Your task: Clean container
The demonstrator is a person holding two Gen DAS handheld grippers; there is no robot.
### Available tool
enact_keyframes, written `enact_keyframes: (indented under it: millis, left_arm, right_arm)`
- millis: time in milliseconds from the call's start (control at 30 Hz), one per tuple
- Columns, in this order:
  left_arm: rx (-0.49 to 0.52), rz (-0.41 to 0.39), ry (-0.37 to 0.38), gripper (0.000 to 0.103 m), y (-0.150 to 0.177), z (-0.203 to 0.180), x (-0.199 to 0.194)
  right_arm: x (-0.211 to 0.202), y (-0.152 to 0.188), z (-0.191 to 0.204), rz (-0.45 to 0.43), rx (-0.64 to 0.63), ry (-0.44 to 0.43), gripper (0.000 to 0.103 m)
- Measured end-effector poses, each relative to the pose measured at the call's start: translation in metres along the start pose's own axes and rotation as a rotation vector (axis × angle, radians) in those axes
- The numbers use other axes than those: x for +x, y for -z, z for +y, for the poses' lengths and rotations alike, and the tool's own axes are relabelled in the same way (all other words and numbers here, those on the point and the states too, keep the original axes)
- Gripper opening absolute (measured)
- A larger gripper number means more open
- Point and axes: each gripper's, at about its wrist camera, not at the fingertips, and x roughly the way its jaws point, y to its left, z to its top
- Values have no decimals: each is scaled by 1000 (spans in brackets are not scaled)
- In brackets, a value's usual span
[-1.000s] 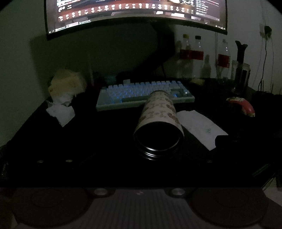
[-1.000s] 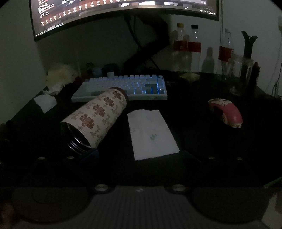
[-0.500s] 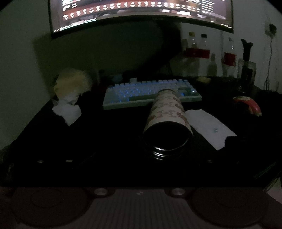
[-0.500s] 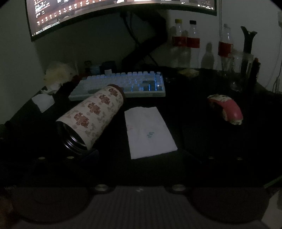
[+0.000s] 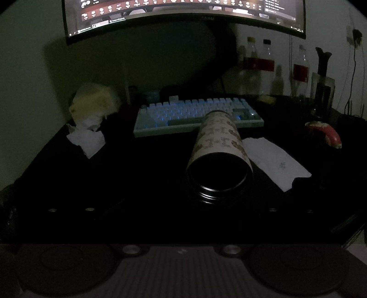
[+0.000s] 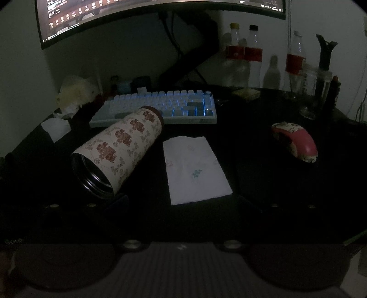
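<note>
The container (image 5: 220, 142) is a cream flask with a red flower print, lying on its side on the black desk. Its dark open mouth faces me and its base points at the keyboard. In the right wrist view the container (image 6: 123, 142) lies at the left. A flat white tissue (image 6: 195, 165) is spread just right of it; in the left wrist view the tissue (image 5: 273, 160) is at the right. My left gripper (image 5: 183, 201) is open, its dark fingers low and wide, just short of the mouth. My right gripper (image 6: 181, 199) is open at the tissue's near edge. Neither holds anything.
A backlit keyboard (image 5: 195, 114) lies behind the container under a curved monitor (image 5: 183, 13). A red mouse (image 6: 296, 142) sits to the right. Crumpled tissues (image 5: 87, 137) lie far left. Several bottles (image 6: 243, 52) stand along the back right wall.
Both cameras have shifted slightly, the left one a little to the left. The container and the tissue lie where they were. Both grippers stay open.
</note>
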Motion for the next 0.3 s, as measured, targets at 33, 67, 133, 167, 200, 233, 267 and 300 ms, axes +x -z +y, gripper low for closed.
enact_keyframes:
  millis: [33,67,133,167,200,233,267,300]
  left_arm:
    - [1,-1,1,103,0,0,0]
    - [2,-2,0,103,0,0,-1]
    - [4,-4,-2,103,0,-1,-1]
    - [3,-5,-3,103,1,-1,-1]
    - [3,-5,-3,103,1,-1,-1]
    - [2,-4,-1,103,1,-1,-1]
    - [2,-3,-1,103,1,-2,-1]
    - [3,-2,-1,103,1,-1,-1]
  right_arm:
    - [0,0,0,-1,1,0,103]
    - [0,0,0,-2,1,0,103]
    - [-1,0,0,-4,1,1,103]
    - [0,0,0,-5,1,1,103]
    - [0,0,0,-4,2,1,103]
    - [0,0,0,-4,1,1,103]
    - [0,0,1,-3,1,1,103]
    - [0,1,1,-3,1,1,103]
